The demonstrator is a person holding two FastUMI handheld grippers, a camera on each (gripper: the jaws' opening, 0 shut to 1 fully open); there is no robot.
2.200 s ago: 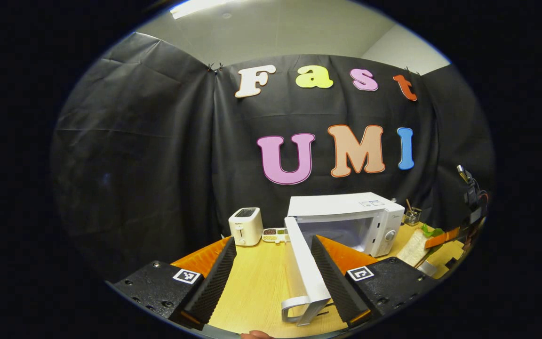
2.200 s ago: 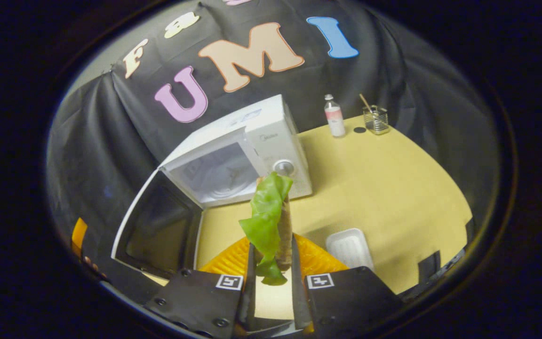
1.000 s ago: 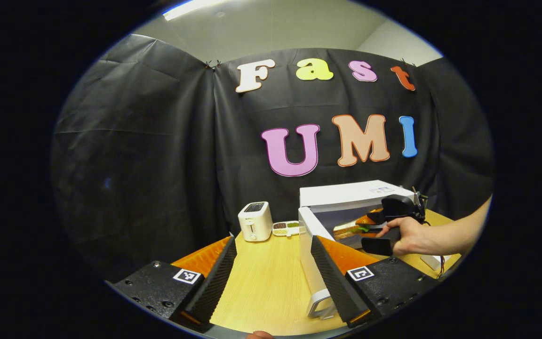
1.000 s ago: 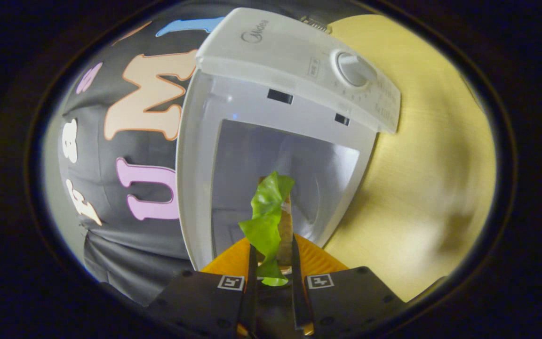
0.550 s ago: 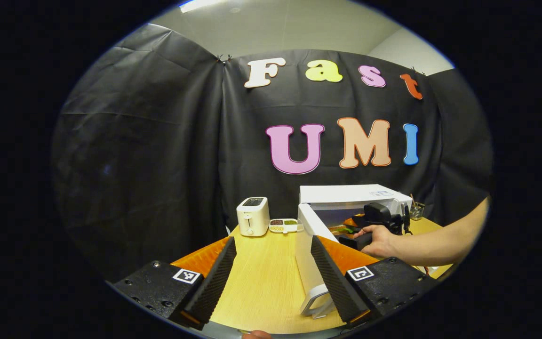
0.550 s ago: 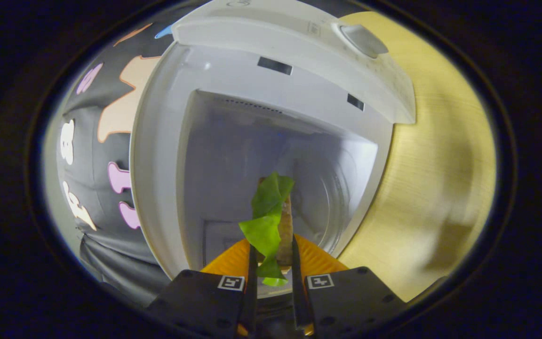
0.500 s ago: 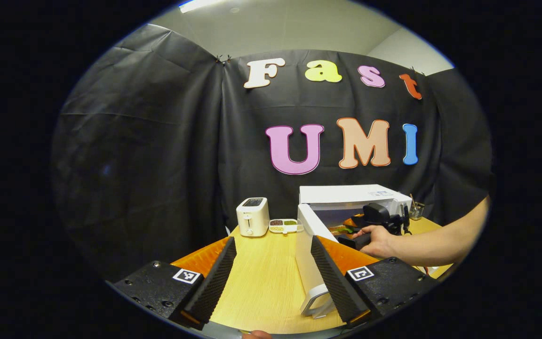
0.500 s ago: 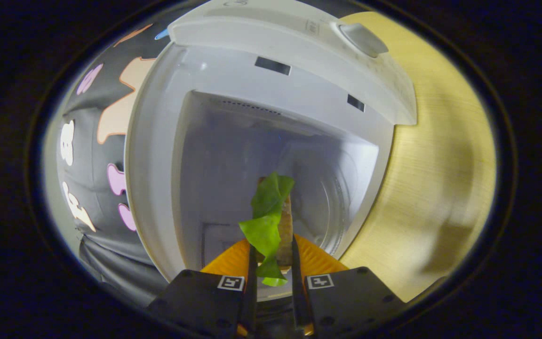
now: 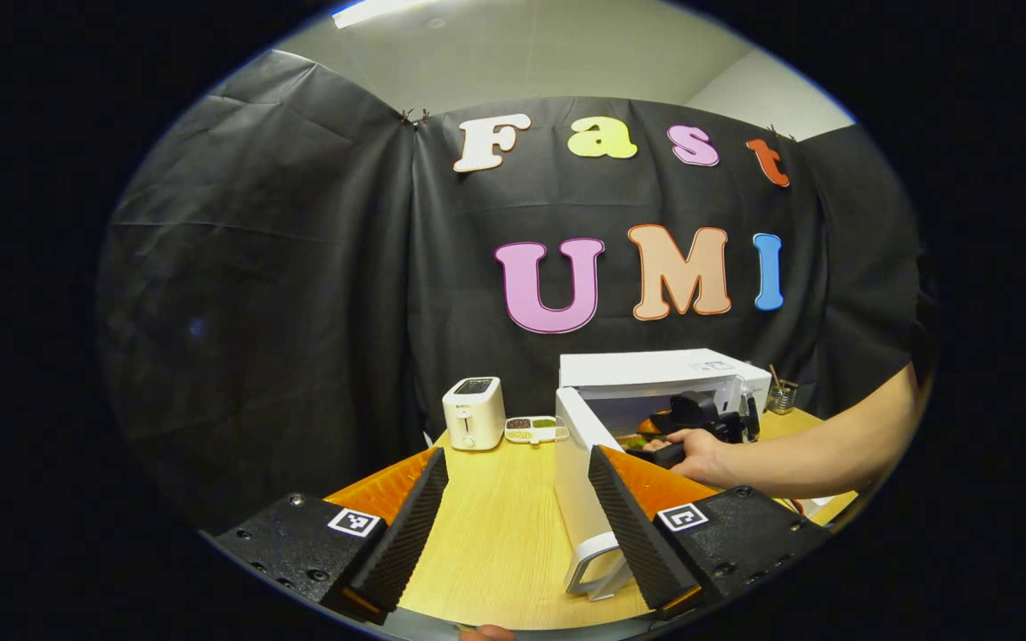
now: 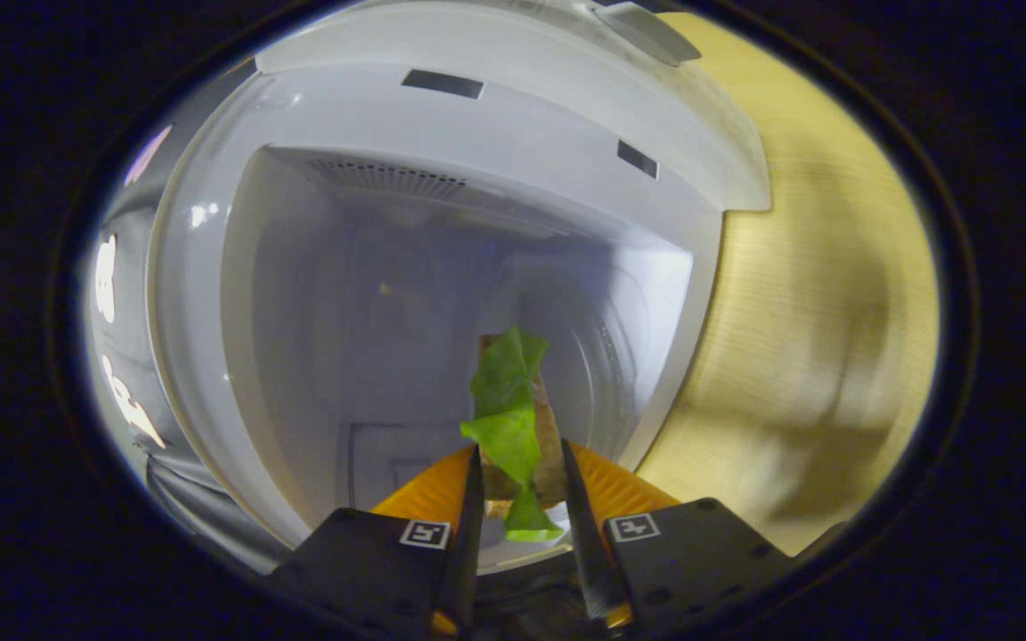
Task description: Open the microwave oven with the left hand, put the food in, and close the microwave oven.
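The white microwave stands on the wooden table with its door swung wide toward me. My left gripper is open and holds nothing, its right finger just in front of the door's handle. In the right gripper view, my right gripper reaches into the microwave's cavity, shut on a sandwich with a green lettuce leaf. The glass turntable lies just past the sandwich. A hand holds the right gripper in the oven's mouth.
A white toaster and a small dish of seeds stand at the back left of the table. A holder with sticks is behind the microwave on the right. Bare wood lies beside the oven.
My right gripper has pushed the sandwich deeper into the cavity, and its fingers now stand slightly wider apart. The left gripper has stayed open near the door handle.
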